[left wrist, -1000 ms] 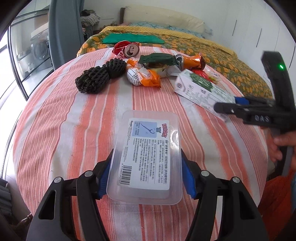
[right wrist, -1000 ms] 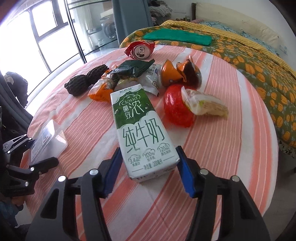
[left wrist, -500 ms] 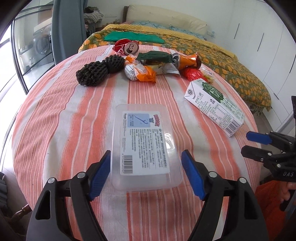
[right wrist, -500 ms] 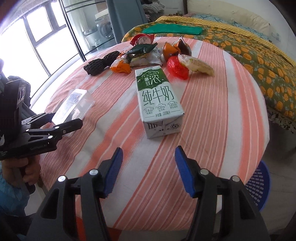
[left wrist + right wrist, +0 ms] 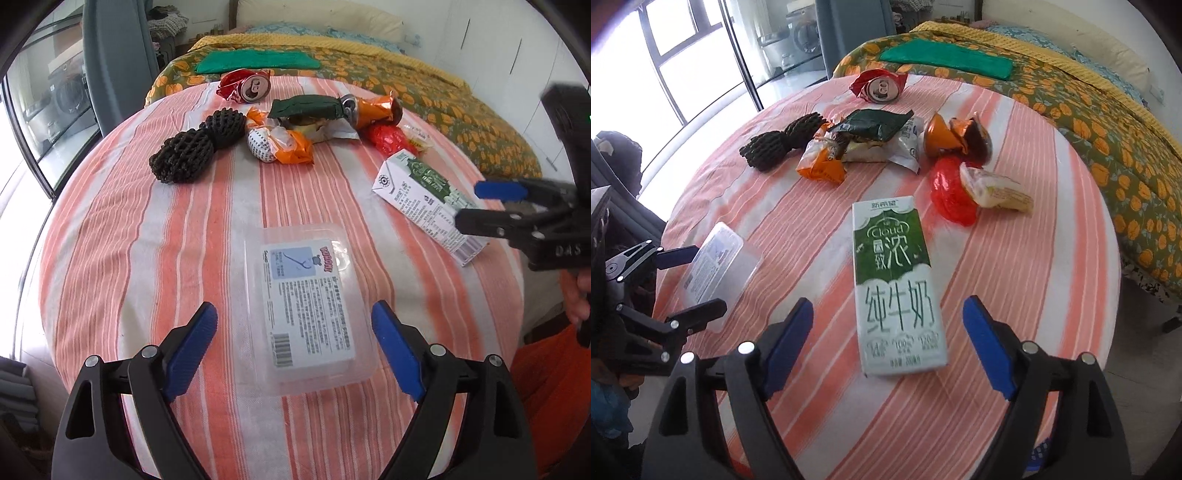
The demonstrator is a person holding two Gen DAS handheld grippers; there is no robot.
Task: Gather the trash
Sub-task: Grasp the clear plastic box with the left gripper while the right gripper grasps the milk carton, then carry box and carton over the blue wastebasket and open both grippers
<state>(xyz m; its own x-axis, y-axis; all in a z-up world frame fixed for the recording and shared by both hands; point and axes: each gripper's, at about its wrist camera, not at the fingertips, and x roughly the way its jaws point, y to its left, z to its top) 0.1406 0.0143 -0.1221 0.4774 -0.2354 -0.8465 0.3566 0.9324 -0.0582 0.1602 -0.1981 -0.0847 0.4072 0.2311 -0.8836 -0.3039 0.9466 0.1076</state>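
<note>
A clear plastic box (image 5: 312, 308) with a printed label lies flat on the striped tablecloth (image 5: 147, 240). My left gripper (image 5: 295, 347) straddles its near end, jaws opening, blue pads clear of both sides. A green-and-white milk carton (image 5: 897, 291) lies flat in the right wrist view. My right gripper (image 5: 888, 343) stands around its near end, jaws opening, pads not touching it. Further back lie a crushed red can (image 5: 245, 86), black foam netting (image 5: 195, 149), orange and green wrappers (image 5: 295, 142) and a red wrapper (image 5: 951, 194). The carton (image 5: 424, 199) and right gripper (image 5: 491, 205) show at the right of the left wrist view.
Behind the round table stands a bed with a floral cover (image 5: 1089, 110) and a green cloth (image 5: 945, 61). Glass doors (image 5: 683, 55) are at the left. A grey chair back (image 5: 118, 62) stands beyond the table. A hand (image 5: 576, 295) holds the right gripper.
Both grippers let go: the left off the clear box, the right off the milk carton. Both things now lie on the cloth with the pads standing wide of them.
</note>
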